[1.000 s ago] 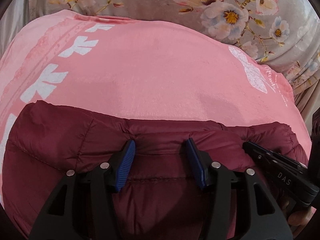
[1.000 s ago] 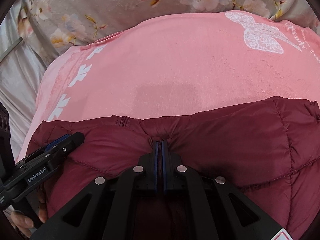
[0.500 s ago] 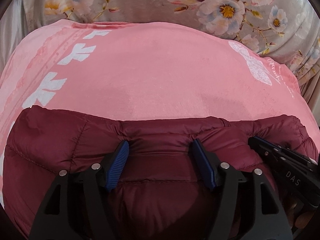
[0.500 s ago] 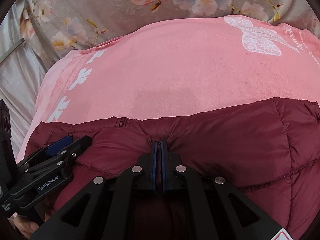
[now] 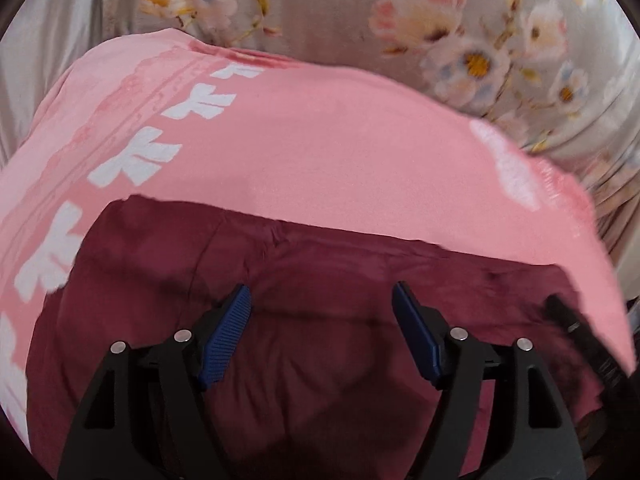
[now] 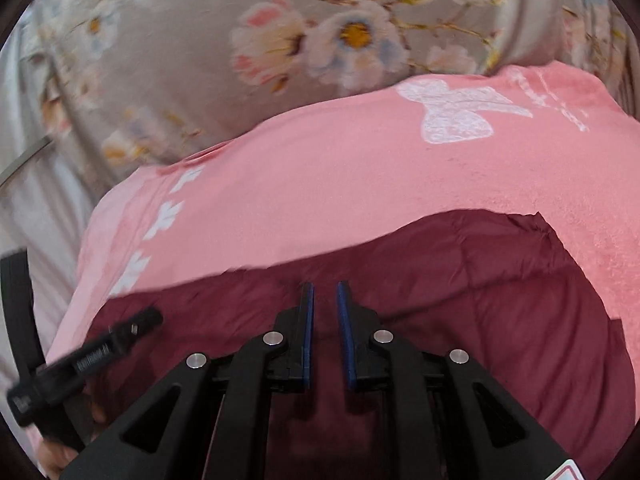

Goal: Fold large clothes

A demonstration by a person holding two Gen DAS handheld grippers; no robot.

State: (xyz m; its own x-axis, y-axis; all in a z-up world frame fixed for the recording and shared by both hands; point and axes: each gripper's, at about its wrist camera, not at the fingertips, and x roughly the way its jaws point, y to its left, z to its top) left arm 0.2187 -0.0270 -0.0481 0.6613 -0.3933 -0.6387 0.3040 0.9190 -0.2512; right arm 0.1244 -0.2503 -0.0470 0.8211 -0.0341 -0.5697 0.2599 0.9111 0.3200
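Note:
A dark red quilted puffer jacket [image 5: 320, 280] lies folded on a pink blanket [image 5: 320, 140]; it also shows in the right wrist view [image 6: 500, 292]. My left gripper [image 5: 322, 304] is wide open just above the jacket's far edge, holding nothing. My right gripper [image 6: 325, 292] has its blue pads a narrow gap apart over the jacket, with no cloth between them. The right gripper's tip shows at the left wrist view's right edge [image 5: 576, 328], and the left gripper shows at the right wrist view's left [image 6: 92, 356]. Both views are motion-blurred.
The pink blanket [image 6: 340, 192] has white bow prints and lies on a grey floral bedsheet [image 6: 180, 60], also seen in the left wrist view [image 5: 460, 48]. The sheet drops away at the left and right edges.
My right gripper has opened slightly and let go of the jacket's edge. Both grippers have drawn back and lifted a little; the jacket lies flatter on the blanket.

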